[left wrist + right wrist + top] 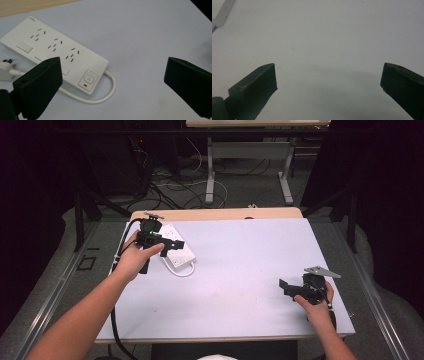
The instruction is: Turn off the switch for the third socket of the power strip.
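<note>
A white power strip (178, 252) with three socket groups lies at the far left of the pale table mat (240, 270). In the left gripper view the strip (57, 50) sits just beyond the jaws, its switch (88, 79) with a red mark nearest. Its white cable (111, 87) loops round the end, and its plug (5, 70) lies at the left edge. My left gripper (172, 245) (112, 75) hovers over the strip, open, with nothing between the jaws. My right gripper (286, 287) (328, 80) rests open over bare mat at the near right. A corner of the strip (222, 12) shows in the right gripper view.
The mat covers a wooden table whose far edge (215, 214) shows behind the strip. A black cable (116, 320) trails from the left gripper off the table's near left edge. Beyond the table stand the metal legs (210, 175) of another desk and loose floor cables (170, 185).
</note>
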`<state>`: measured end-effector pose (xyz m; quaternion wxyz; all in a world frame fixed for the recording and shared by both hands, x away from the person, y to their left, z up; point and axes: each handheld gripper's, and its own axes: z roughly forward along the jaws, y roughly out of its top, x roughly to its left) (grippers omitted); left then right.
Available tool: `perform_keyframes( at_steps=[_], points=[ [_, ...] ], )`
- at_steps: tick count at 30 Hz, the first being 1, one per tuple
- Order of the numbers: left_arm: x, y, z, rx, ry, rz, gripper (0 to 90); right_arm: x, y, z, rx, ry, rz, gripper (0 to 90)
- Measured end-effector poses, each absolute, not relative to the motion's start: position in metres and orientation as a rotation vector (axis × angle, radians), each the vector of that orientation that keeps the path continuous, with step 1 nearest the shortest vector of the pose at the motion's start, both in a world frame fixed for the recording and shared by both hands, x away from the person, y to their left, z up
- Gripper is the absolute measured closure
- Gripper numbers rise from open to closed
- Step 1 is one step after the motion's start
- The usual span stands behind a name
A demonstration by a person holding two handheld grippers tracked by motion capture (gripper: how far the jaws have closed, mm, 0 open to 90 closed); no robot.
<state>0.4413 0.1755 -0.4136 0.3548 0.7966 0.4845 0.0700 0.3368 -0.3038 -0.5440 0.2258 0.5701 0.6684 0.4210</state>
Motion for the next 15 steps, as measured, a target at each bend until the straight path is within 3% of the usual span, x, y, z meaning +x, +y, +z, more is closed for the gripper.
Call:
perform_keyframes(
  at_steps=[15],
  points=[
    [0.407, 0.191, -0.420, 2.045, 1.200, 0.254, 2.8, 0.337, -0.304, -0.545, 1.570, 1.846, 1.150, 0.0]
  ],
)
